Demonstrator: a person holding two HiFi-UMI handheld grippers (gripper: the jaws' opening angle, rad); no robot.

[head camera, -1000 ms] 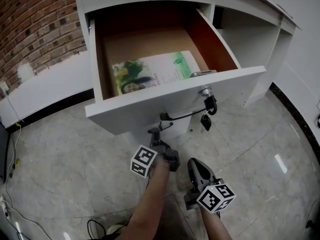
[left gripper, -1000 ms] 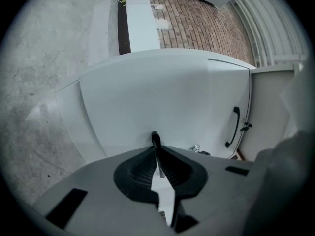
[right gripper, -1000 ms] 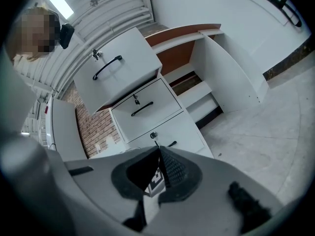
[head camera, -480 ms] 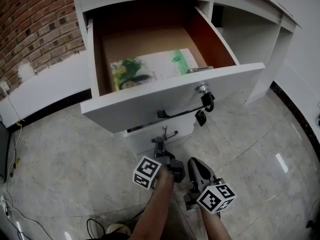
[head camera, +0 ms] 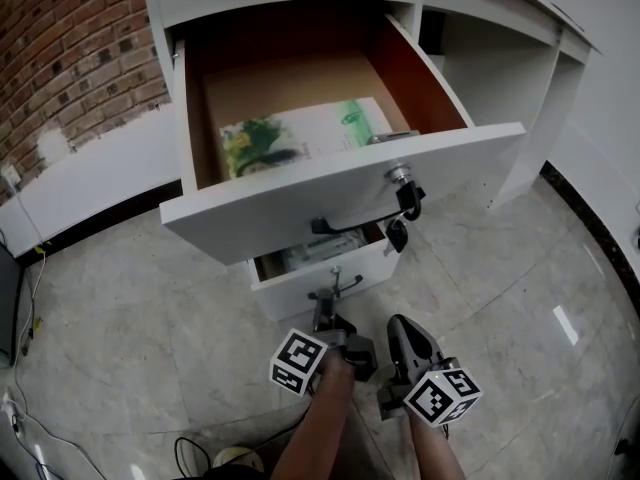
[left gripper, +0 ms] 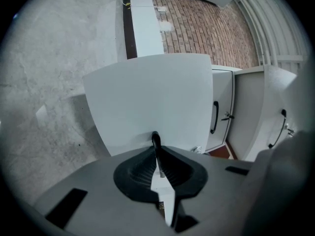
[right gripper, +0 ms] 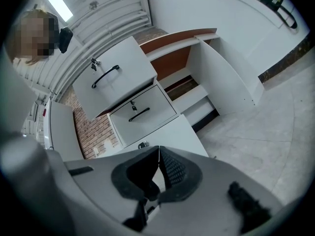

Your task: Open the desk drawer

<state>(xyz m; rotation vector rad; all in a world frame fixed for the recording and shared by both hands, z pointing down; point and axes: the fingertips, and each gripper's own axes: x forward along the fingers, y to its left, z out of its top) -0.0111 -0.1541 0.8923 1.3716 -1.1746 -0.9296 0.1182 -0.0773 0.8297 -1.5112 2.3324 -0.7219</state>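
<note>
Grey marble floor (head camera: 120,298) underfoot, brick wall (head camera: 70,58) well off to the left claw's left, and this looks like the middle of a pull! The left claw (head camera: 331,298) is pinched down on the thin dark handle (left gripper: 155,137) of the lower drawer (head camera: 300,286), jaws nearly together with just that bar between them. The drawer front sits right at the claw's tips and is out only a little way. Above and beyond the claw, the upper drawer (head camera: 330,203) already stands wide open with a green booklet (head camera: 300,133) lying inside.

The right claw (head camera: 401,328) hangs just beside the left one, jaws pressed together on nothing, clear of the furniture.

My call for the next move is a straight, level draw back toward the person, grip firm, so the thin bar doesn't slip out.

Hard to read is whatever lies in the lower drawer; it shows only as a shadowed sliver beyond the claw. A middle drawer (right gripper: 142,109) shows in the right gripper view, yet from the head view the open upper drawer hides it
</note>
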